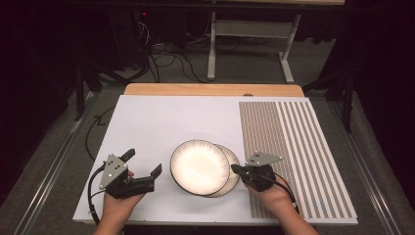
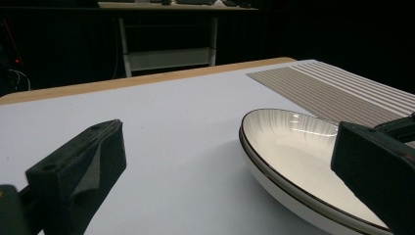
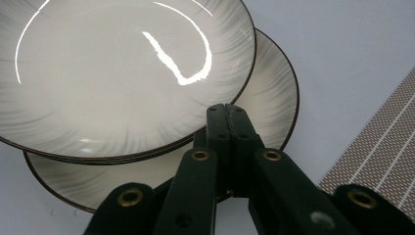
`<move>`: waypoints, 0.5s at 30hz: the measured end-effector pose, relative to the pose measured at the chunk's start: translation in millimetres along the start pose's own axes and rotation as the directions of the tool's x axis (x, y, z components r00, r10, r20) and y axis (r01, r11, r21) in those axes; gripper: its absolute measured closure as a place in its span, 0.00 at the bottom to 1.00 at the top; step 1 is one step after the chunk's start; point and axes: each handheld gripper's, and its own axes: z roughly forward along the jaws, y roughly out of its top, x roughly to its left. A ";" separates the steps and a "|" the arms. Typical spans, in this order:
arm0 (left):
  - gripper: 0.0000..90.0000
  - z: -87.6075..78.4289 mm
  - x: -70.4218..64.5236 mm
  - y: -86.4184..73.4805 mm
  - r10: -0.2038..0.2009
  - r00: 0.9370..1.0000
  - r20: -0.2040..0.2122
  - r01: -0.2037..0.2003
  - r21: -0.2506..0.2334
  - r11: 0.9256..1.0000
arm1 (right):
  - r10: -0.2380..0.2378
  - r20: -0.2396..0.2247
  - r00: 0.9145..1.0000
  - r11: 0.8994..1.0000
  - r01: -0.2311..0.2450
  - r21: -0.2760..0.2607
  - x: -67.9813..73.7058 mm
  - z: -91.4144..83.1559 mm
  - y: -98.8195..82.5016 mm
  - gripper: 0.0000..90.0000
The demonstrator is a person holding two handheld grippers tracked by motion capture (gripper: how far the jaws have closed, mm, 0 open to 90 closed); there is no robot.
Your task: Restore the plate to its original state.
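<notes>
While the matte white board (image 1: 161, 122) lay flat beside a striped woven mat (image 1: 293, 147), 2 glossy round dark-rimmed plates (image 1: 199, 167) sat stacked, offset, near its front; left gripper (image 1: 144, 169) spread wide, right gripper (image 1: 237, 169) pressed together at their rims.

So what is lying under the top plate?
A second plate of the same pattern lies under the top plate, shifted toward the right tongs. Its edge shows on that side; the rest is covered, so anything else beneath cannot be seen.
</notes>
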 end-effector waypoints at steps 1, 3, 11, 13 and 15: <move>0.01 0.6 0.1 -0.2 -0.005 1.000 0.002 0.005 0.001 1.000 | 0.000 0.000 1.000 1.000 0.000 0.000 0.0 0.0 0.0 1.00; 0.01 2.1 0.6 -0.3 -0.010 1.000 0.004 0.010 0.006 1.000 | 0.009 0.002 1.000 1.000 -0.009 -0.004 -0.3 -1.8 -0.2 1.00; 0.01 5.2 0.5 0.3 -0.007 1.000 0.006 0.007 0.013 1.000 | 0.042 0.026 0.999 0.998 -0.041 -0.053 -9.6 -17.9 -0.8 0.92; 0.01 6.4 0.8 0.2 -0.006 1.000 0.005 0.006 0.016 1.000 | 0.051 0.033 0.998 0.996 -0.049 -0.069 -12.6 -22.5 -1.1 0.87; 0.01 7.7 0.7 0.1 -0.006 1.000 0.006 0.006 0.019 1.000 | 0.073 0.049 0.996 0.993 -0.068 -0.094 -16.8 -30.7 -2.4 0.80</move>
